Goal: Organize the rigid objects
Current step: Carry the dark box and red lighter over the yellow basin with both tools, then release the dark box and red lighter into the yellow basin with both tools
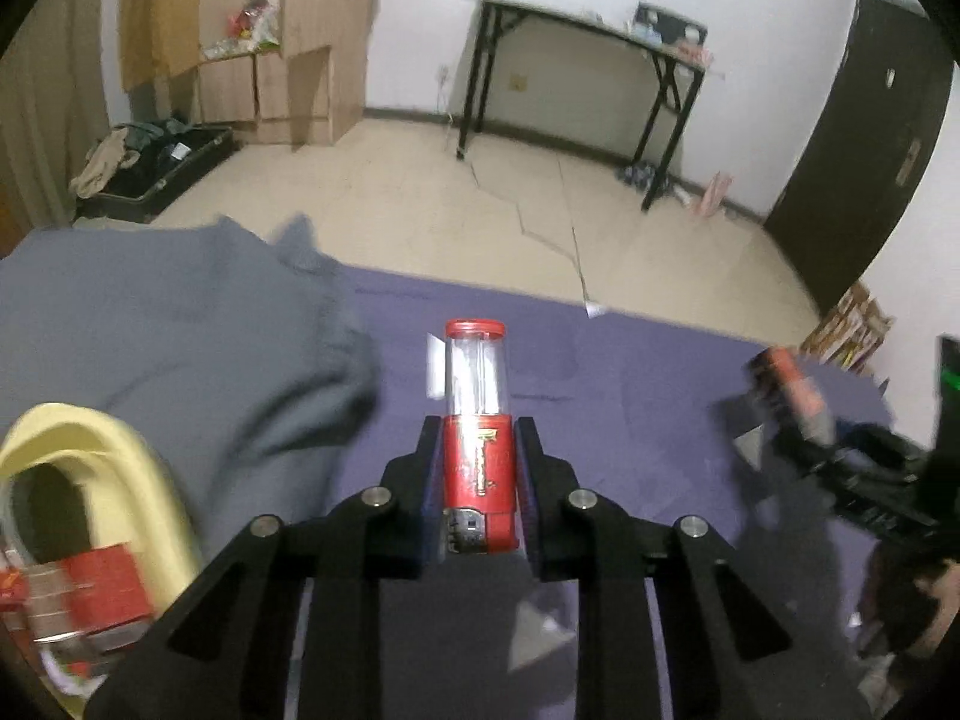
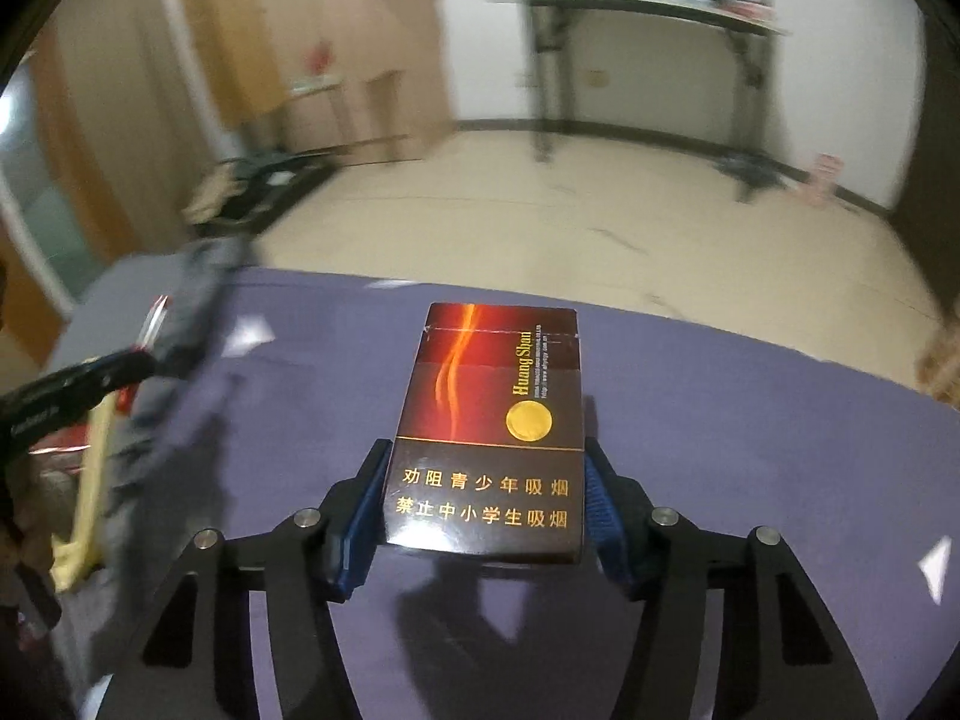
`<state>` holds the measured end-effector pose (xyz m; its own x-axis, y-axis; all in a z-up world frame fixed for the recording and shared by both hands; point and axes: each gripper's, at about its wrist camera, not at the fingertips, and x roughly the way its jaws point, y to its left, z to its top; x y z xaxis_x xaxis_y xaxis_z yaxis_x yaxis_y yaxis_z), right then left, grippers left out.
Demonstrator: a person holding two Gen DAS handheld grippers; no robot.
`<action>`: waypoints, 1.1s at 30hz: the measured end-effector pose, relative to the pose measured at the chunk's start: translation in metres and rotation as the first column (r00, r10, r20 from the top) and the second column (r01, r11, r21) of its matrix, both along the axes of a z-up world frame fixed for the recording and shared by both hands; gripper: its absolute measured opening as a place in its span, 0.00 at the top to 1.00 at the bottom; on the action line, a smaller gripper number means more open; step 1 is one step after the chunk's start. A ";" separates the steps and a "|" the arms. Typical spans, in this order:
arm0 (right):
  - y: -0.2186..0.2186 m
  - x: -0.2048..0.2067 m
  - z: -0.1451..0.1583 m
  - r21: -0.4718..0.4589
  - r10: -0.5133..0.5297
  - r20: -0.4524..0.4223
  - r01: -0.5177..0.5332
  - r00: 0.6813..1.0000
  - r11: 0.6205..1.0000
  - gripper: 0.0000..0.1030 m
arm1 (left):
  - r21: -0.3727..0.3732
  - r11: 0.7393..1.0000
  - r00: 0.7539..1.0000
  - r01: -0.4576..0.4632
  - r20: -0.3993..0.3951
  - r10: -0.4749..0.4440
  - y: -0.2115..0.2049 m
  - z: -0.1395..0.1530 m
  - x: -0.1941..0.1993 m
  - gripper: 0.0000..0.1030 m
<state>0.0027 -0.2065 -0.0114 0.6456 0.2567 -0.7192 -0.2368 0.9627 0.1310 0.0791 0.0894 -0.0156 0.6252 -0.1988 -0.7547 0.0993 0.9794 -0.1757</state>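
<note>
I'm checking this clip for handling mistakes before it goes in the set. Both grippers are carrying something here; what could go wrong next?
1. The left gripper pinches the red lighter only at its lower body; the clear top sticks out, so it might pivot or slip.
2. The right gripper holds the cigarette pack near one end; a hard squeeze could dent it.
3. The yellow basket sits beside bunched grey cloth, which could snag a gripper.

Black folding table [image 1: 591, 30] by white wall, open suitcase [image 1: 156, 165], dark door [image 1: 858, 138]
</note>
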 end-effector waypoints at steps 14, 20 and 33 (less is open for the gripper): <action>0.245 -0.043 0.040 0.042 0.572 -0.087 -0.571 0.816 0.820 0.45 | 0.140 0.940 0.951 -0.310 0.040 0.307 0.235 0.069 -0.118 0.76; 0.307 -0.017 0.021 0.071 0.603 -0.213 -0.603 0.769 0.795 0.45 | 0.156 0.939 0.939 -0.308 -0.111 0.326 0.267 0.019 -0.159 0.76; 0.380 0.035 -0.008 0.028 0.577 -0.268 -0.592 0.771 0.805 0.45 | 0.140 0.945 0.933 -0.296 -0.167 0.318 0.276 -0.013 -0.140 0.76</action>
<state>0.0380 0.1733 -0.0199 0.1790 0.4805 -0.8586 -0.7226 0.6564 0.2167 -0.0612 0.3657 -0.0282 0.4901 0.0724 -0.8687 -0.2330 0.9712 -0.0505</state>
